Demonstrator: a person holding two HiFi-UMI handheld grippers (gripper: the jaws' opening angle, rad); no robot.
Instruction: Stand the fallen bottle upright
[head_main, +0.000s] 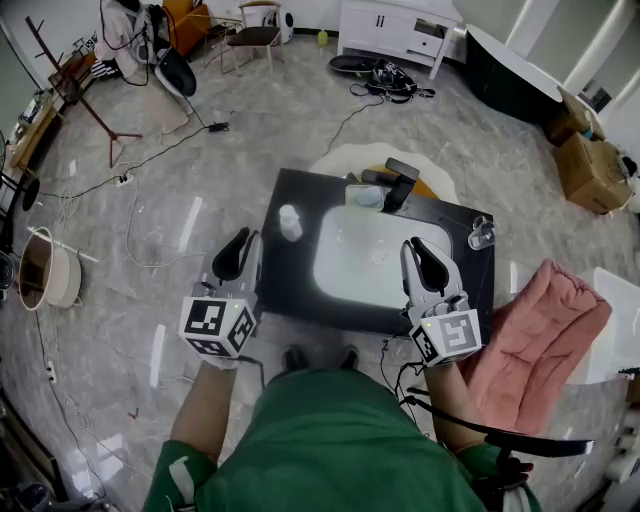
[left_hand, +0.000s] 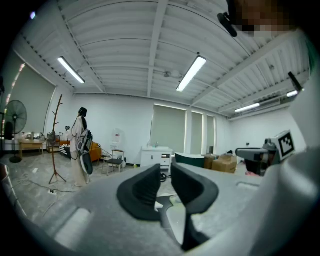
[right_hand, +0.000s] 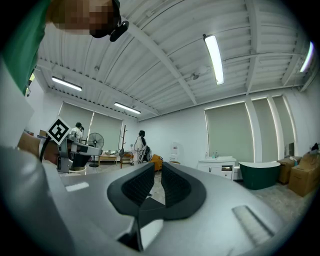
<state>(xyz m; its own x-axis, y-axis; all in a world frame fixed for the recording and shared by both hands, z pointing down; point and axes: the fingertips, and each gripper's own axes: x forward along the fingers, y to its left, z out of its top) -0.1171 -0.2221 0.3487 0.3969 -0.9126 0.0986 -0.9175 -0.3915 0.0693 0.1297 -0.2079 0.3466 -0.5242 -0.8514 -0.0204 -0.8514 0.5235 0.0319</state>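
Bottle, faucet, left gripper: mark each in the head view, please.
bottle (head_main: 290, 222), head view: on its pale body.
faucet (head_main: 401, 186), head view: on its dark spout.
left gripper (head_main: 243, 238), head view: midway between its fingertips.

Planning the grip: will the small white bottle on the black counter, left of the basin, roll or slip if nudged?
The bottle looks small and pale, probably light plastic, so a nudge would likely shift it easily. Its rounded body on the glossy counter suggests it may roll or slide. Whether it is full cannot be told.
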